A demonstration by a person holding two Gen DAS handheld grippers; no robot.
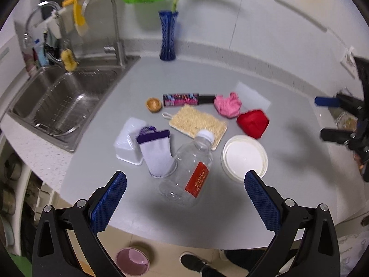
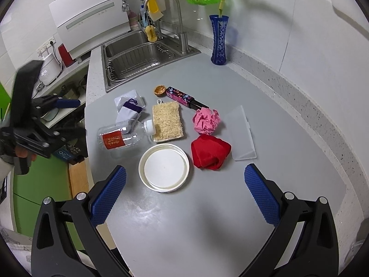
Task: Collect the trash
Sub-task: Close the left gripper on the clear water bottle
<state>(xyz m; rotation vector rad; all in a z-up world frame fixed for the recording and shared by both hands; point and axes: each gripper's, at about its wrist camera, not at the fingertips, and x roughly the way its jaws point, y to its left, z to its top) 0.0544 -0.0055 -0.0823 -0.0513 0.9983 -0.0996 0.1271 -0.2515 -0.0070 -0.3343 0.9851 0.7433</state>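
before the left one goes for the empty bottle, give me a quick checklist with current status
1. Left hand-held gripper open and empty: ok.
2. Plastic bottle lying on its side between and just ahead of the fingers: ok.
3. Bottle clear of neighbours: not ok, its cap end rests against the loofah pad and the sock touches it.
4. Right hand-held gripper open, out of the way: ok.
5. Bottle empty: ok, looks clear.
6. Trash bin within reach: cannot tell.

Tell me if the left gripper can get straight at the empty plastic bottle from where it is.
Probably yes. The left gripper is open, and the plastic bottle lies on its side right ahead of its fingers, nothing between. Only the sock crowds its far side.
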